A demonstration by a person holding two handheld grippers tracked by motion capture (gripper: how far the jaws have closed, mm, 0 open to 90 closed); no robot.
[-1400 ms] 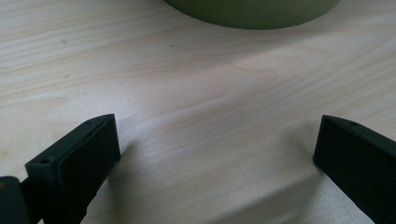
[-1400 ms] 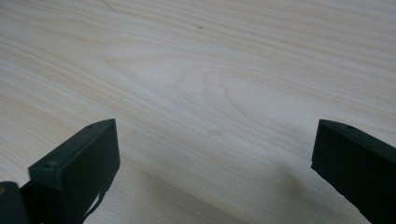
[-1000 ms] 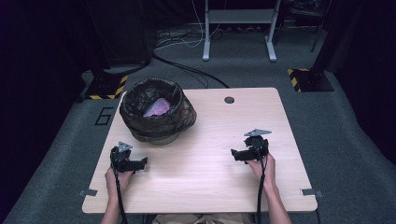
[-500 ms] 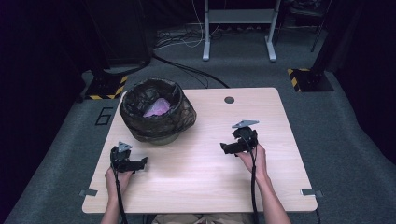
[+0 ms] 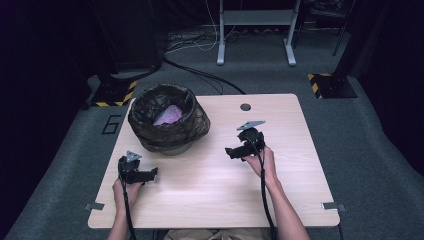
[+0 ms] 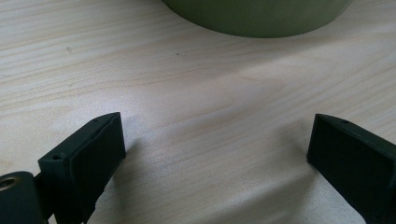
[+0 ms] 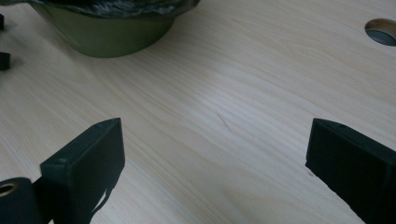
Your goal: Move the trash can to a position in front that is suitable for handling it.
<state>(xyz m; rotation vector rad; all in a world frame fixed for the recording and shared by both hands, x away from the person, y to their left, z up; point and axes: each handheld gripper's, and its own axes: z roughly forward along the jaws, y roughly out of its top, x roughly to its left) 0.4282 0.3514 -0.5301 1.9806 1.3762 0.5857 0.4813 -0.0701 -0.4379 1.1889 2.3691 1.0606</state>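
Surface (image 5: 210,200): pale wood-grain top, rounded corners, standing on grey carpet floor (image 5: 370,165). Round cable hole (image 5: 245,107) near the far edge, about mid-width. One item on it: green bin (image 5: 169,120) at the far left corner, lined with a black bag (image 5: 145,125), something pink (image 5: 168,115) inside. Small metal brackets stick out at both near corners (image 5: 94,206).
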